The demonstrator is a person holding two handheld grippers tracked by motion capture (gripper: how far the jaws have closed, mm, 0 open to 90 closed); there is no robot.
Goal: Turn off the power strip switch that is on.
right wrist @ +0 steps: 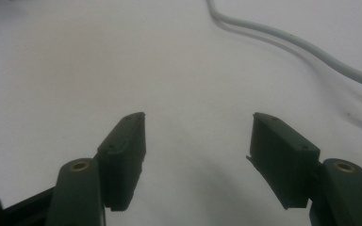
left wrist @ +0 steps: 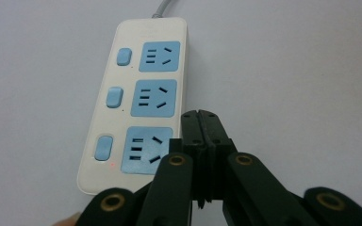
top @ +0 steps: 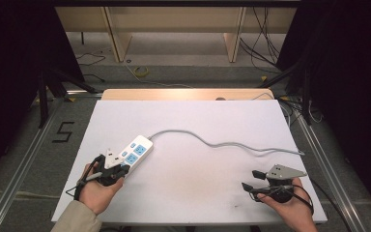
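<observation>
The power strip point(left wrist: 139, 101) is a cream-white bar with rounded corners. It carries three pale blue socket panels in a row down one side of its face and three small blue rocker switches down the other, one beside each socket. A tiny red light glows just beside the switch closest to the fingers. Its grey cable point(top: 222, 142) leaves from the end farthest from the left gripper point(left wrist: 201, 115), so the strip's long axis runs straight away from those fingertips in the left gripper view. In the high view the strip point(top: 134, 151) lies flat on the white table point(top: 188, 193) on a slant, near end toward the left hand point(top: 95, 191) and cable end pointing up and to the right, and the cable snakes off across the table to the right. The left gripper's two black pads are pressed flat together with nothing between them, and their tips sit over the outer edge of the nearest socket; whether they touch it cannot be told. The right gripper point(right wrist: 199, 141), held in the right hand point(top: 290, 208), is well apart from the strip, with its pads standing wide apart over bare table and holding nothing. Beyond its fingers a stretch of the grey cable crosses the surface.
</observation>
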